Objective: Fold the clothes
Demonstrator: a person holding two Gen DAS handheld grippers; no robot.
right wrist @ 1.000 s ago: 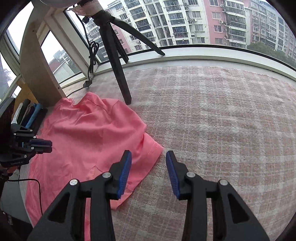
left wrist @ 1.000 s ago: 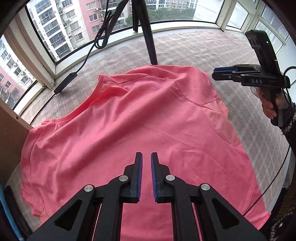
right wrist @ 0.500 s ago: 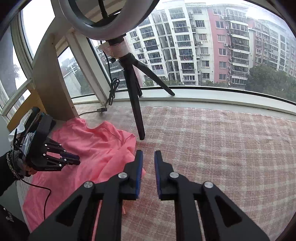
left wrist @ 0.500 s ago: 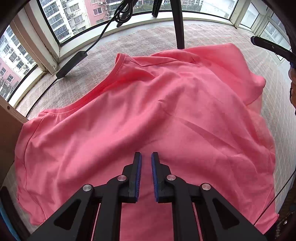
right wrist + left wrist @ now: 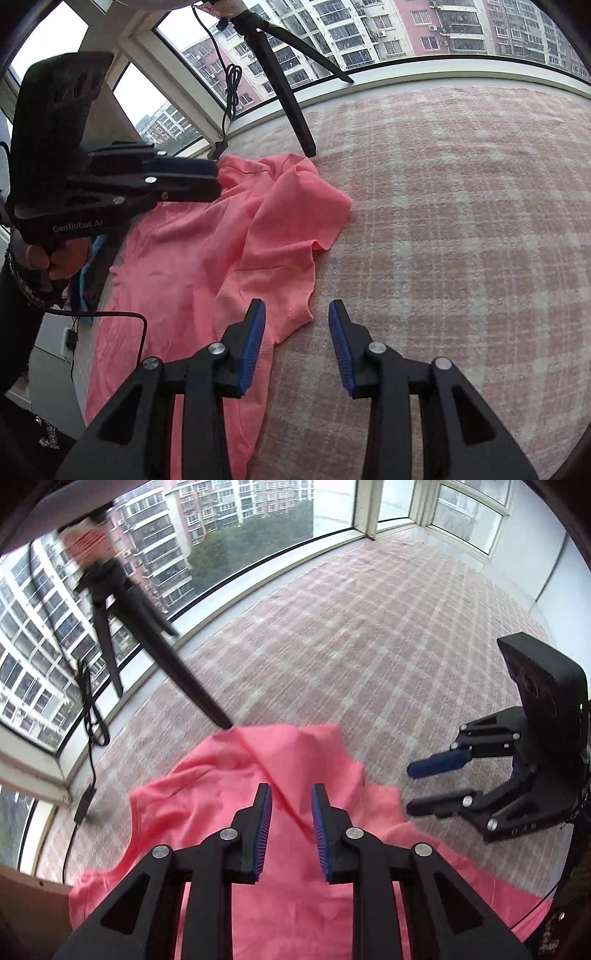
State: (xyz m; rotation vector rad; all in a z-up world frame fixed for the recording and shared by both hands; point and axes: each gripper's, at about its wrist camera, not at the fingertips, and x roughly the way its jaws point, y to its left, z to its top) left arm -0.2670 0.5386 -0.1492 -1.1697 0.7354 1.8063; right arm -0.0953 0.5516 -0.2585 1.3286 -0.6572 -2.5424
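Observation:
A pink T-shirt [image 5: 236, 775] lies on a pink-and-white checked blanket [image 5: 369, 635]. Its right shoulder and sleeve are rumpled into folds [image 5: 295, 206]. My left gripper [image 5: 291, 805] hovers over the shirt's upper part, jaws opening. Only the cloth below shows through the gap and nothing is gripped. In the right wrist view the left gripper [image 5: 216, 181] hangs above the collar area. My right gripper [image 5: 295, 314] is over the shirt's right edge, jaws opening and empty. The left wrist view shows the right gripper [image 5: 410, 786] beside the shirt, above the blanket.
A black tripod leg [image 5: 192, 686] stands on the blanket at the shirt's top edge [image 5: 295, 110]. A black cable with a plug [image 5: 86, 797] runs along the window sill. A brown board [image 5: 29, 904] borders the left side. A hand [image 5: 55, 258] holds the left gripper.
The left gripper swung towards the shirt's far right part and its jaws parted. The right gripper's jaws narrowed, then spread again. The shirt's right shoulder, flat before, is now rumpled.

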